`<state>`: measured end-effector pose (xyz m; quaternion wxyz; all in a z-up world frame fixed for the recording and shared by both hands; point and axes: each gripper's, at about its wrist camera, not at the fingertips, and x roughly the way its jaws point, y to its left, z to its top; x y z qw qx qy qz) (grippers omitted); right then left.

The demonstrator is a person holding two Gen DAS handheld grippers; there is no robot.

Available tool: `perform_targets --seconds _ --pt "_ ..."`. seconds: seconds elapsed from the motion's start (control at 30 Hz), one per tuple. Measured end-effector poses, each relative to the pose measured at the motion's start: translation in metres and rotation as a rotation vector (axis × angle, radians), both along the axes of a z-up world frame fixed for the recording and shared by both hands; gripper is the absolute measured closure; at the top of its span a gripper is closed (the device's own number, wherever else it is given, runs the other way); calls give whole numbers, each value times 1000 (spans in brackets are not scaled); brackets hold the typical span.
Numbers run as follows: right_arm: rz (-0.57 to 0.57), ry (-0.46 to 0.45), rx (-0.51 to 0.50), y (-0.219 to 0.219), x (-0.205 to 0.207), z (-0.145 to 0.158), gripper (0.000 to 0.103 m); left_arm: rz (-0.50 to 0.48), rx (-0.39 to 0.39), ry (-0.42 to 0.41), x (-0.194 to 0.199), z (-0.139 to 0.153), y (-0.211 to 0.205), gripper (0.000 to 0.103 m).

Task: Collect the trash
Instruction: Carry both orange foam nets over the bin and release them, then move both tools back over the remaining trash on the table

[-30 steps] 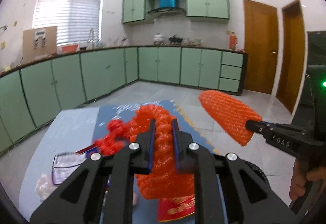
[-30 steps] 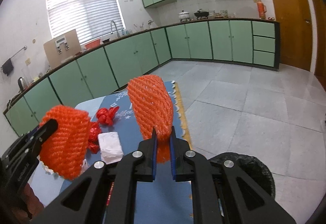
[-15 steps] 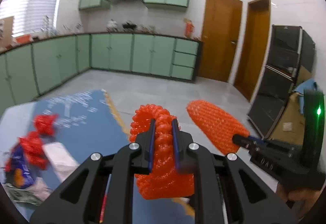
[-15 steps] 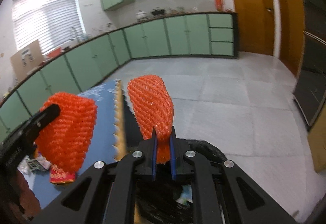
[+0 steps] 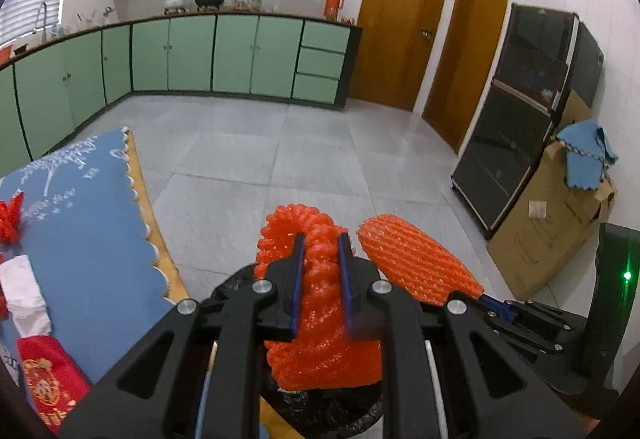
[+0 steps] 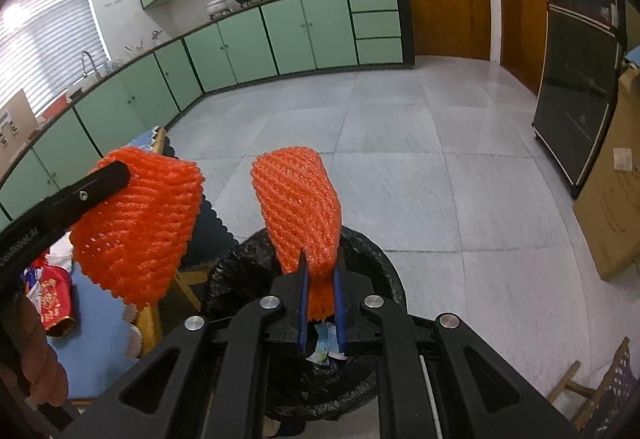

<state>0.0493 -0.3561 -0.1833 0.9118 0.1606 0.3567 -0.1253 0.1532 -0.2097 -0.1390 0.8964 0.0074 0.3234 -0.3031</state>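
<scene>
My left gripper (image 5: 320,239) is shut on an orange foam fruit net (image 5: 320,303); it also shows in the right wrist view (image 6: 136,223). My right gripper (image 6: 320,259) is shut on a second orange foam net (image 6: 298,207), seen in the left wrist view (image 5: 416,263) too. Both nets hang over a black-lined trash bin (image 6: 368,259) beside the table; some paper scraps lie inside it. The bin's rim shows under my left gripper (image 5: 236,279).
The table with a blue cloth (image 5: 80,215) lies to the left, holding a white tissue (image 5: 24,291), a red packet (image 5: 48,379) and red net scraps (image 5: 10,215). A cardboard box (image 5: 560,231) and a black cabinet (image 5: 520,127) stand right.
Both grippers swung right from above the table to above the trash bin, each still holding its orange net.
</scene>
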Motion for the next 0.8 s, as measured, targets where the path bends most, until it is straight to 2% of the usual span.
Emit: perform_targets --seconds 0.13,0.17,0.2,0.23,0.33,0.4,0.53,0.63,0.7,0.8 --pt "-14 33 15 -8 1 -12 90 -3 10 36 5 -6 -3 78" --pt "-16 41 17 -8 1 -14 86 0 14 40 7 -7 -3 70" --pt "-20 48 17 -10 0 -16 85 2 13 41 9 -5 -4 67" --pt "-24 54 17 -11 0 -18 85 5 8 40 10 -4 -2 67" --pt "-21 62 20 -9 2 -19 74 15 0 37 10 -1 2 64" --pt "-22 59 14 -8 2 -17 57 25 -5 27 10 4 6 62" --pt "-13 45 0 -4 3 -13 49 56 -15 1 8 13 18 58" --pt "-8 22 -5 1 2 -4 40 89 -21 -29 4 24 32 52" --pt "4 0 -15 7 3 4 32 118 -25 -57 -1 33 48 45" --pt "35 -40 -27 22 5 19 24 174 -13 -107 -9 44 73 41"
